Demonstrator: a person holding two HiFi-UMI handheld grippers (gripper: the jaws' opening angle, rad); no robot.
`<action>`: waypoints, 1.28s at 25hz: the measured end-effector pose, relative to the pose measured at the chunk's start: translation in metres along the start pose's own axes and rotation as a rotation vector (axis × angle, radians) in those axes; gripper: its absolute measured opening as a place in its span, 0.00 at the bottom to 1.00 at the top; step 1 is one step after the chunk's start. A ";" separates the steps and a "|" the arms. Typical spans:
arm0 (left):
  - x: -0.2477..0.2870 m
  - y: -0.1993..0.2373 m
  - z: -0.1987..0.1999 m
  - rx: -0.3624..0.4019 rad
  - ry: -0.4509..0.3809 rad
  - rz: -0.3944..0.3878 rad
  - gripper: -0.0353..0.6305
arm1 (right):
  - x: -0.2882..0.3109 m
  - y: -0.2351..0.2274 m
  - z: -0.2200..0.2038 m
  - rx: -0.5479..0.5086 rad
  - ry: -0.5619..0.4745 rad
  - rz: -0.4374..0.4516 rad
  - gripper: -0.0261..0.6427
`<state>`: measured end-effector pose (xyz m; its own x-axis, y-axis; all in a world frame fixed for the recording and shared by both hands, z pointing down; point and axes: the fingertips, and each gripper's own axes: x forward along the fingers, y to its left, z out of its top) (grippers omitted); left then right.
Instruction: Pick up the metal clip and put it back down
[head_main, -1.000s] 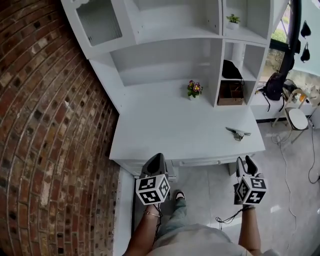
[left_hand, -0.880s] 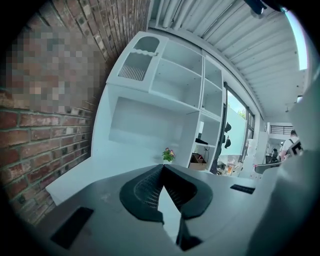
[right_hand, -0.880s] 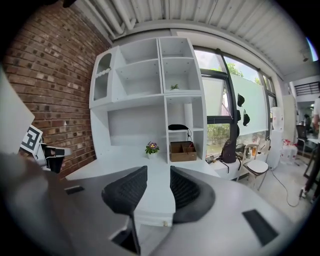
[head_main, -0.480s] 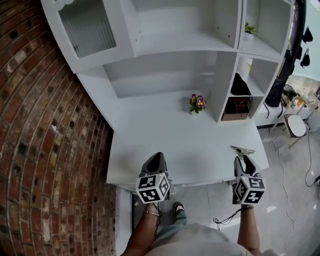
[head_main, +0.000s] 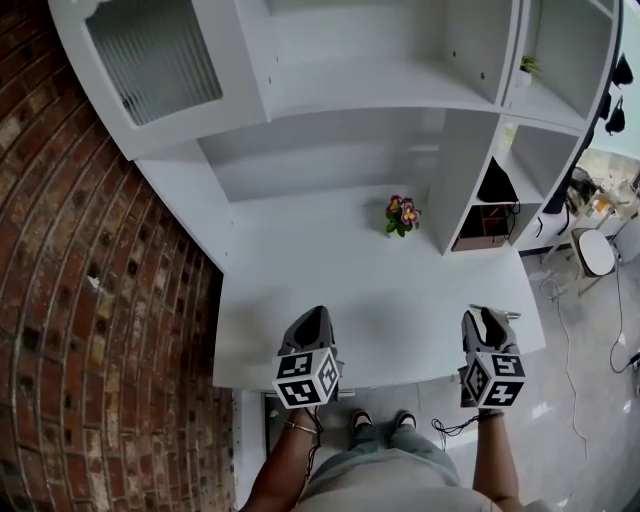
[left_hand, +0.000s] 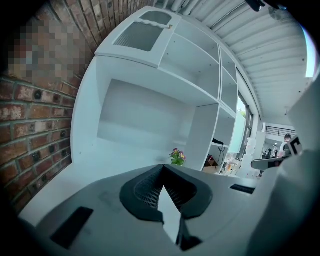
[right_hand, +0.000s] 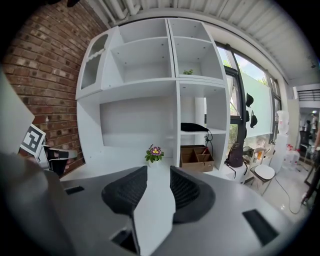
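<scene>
1. There are two grippers. The left gripper (head_main: 318, 313) and the right gripper (head_main: 487, 316) both hang over the front edge of one white desk (head_main: 330, 265). One pot of purple flowers (head_main: 403, 214) stands at the back of the desk. One brown box (head_main: 482, 227) sits in a shelf.
2. The one metal clip (head_main: 508, 314) is mostly hidden behind the right gripper. Only a small silver end peeks out.
3. The clip lies on the desk near the front right corner, just beside the right gripper's tip. It is well apart from the left gripper.
4. The left gripper's jaws touch at the tips and hold nothing. The right gripper's jaws are apart, with only white desk showing between them.
</scene>
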<state>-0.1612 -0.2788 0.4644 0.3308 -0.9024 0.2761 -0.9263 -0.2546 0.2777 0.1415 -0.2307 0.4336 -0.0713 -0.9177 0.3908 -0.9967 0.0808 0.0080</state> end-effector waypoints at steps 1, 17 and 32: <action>0.002 0.002 0.000 0.005 0.004 0.005 0.07 | 0.004 0.001 0.000 0.003 0.002 0.006 0.25; 0.033 -0.032 0.008 0.045 0.018 -0.044 0.07 | 0.013 -0.022 0.015 0.023 -0.033 -0.002 0.25; 0.083 -0.159 -0.017 0.078 0.076 -0.248 0.07 | -0.051 -0.140 -0.009 0.096 -0.022 -0.221 0.25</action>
<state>0.0161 -0.3072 0.4590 0.5594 -0.7811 0.2775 -0.8253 -0.4936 0.2743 0.2853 -0.1914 0.4205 0.1491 -0.9175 0.3688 -0.9872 -0.1593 0.0028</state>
